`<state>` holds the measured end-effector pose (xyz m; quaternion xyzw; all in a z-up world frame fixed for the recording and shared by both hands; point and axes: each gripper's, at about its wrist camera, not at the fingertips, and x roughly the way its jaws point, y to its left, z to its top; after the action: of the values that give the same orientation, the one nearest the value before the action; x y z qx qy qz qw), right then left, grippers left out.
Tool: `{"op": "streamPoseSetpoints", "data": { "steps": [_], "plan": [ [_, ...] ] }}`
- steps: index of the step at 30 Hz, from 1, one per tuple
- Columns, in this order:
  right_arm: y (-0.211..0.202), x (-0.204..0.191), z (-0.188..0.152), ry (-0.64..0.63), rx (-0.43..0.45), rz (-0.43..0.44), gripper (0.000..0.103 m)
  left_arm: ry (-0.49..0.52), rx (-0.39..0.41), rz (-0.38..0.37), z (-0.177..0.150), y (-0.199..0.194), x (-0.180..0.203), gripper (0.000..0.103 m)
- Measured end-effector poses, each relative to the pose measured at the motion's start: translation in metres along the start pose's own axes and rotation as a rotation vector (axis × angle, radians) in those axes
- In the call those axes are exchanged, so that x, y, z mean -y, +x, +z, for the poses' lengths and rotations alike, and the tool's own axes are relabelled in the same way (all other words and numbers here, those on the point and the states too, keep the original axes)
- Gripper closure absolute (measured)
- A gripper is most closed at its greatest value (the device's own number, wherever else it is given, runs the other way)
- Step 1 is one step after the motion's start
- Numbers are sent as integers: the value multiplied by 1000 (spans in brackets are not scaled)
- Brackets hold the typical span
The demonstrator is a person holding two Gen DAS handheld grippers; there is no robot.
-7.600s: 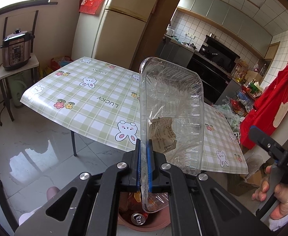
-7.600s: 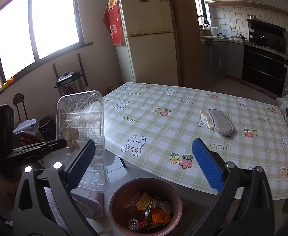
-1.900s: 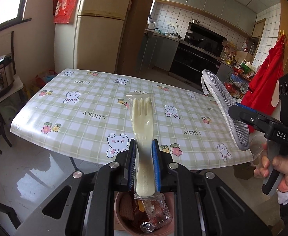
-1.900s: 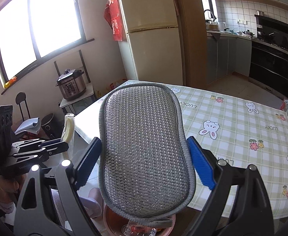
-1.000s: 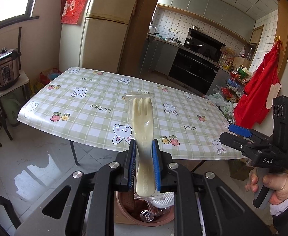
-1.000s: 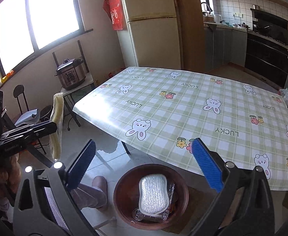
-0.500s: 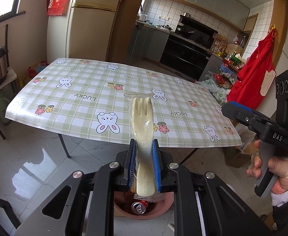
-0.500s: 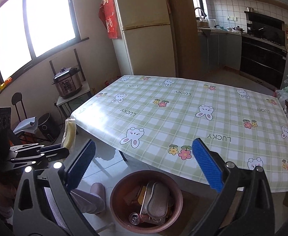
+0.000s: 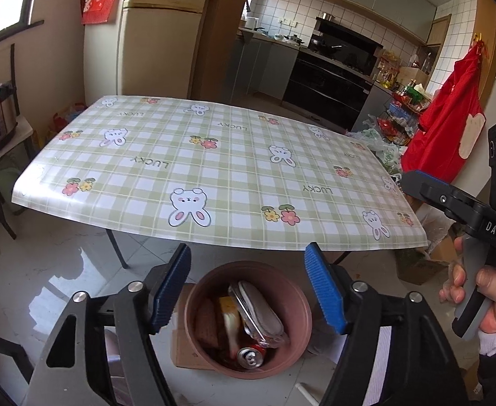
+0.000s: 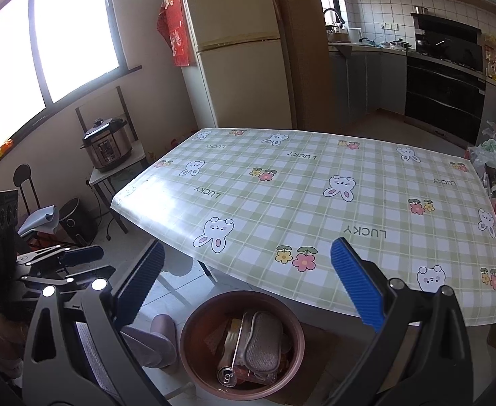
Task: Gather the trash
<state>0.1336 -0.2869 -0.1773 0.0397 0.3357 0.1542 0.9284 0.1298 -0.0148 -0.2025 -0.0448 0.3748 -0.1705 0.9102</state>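
The left gripper (image 9: 248, 284) is seen from its own camera with blue-padded jaws opening wide and nothing between them; directly beyond the gap stands the round reddish-brown plastic bin (image 9: 248, 318) on the floor, just in front of the table covered with a green checked cloth printed with bears and flowers (image 9: 214, 169). In that view the right gripper (image 9: 417, 182) is caught side-on at the right edge, gripped by a hand (image 9: 485, 294), and its jaws cannot be judged there. From the right wrist view those jaws are shown spread wide and empty (image 10: 248, 287), and the left gripper (image 10: 79, 264) appears small at the lower left, its fingers parted. Only the right wrist view takes in the window, the silver pressure cooker (image 10: 107, 143) in full and a slippered foot (image 10: 153, 341) beside the bin (image 10: 194, 355). Inside the bin a grey mesh scouring pad (image 10: 263, 345) and a drink can (image 10: 227, 377) are made out; the remaining trash is jumbled, partly blurred and hard to identify.
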Motion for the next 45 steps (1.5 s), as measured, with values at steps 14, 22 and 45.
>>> {"op": "streamPoseSetpoints", "data": {
  "steps": [14,22,45],
  "plan": [
    [-48,-28,29,-85,64,-111,6,109,218,168,40,-66,1,6],
    [-87,-49,45,-119,140,-149,6,161,317,196,59,-107,13,6],
    [-150,-66,39,-97,238,-201,6,216,440,171,58,-167,56,6]
  ]
}}
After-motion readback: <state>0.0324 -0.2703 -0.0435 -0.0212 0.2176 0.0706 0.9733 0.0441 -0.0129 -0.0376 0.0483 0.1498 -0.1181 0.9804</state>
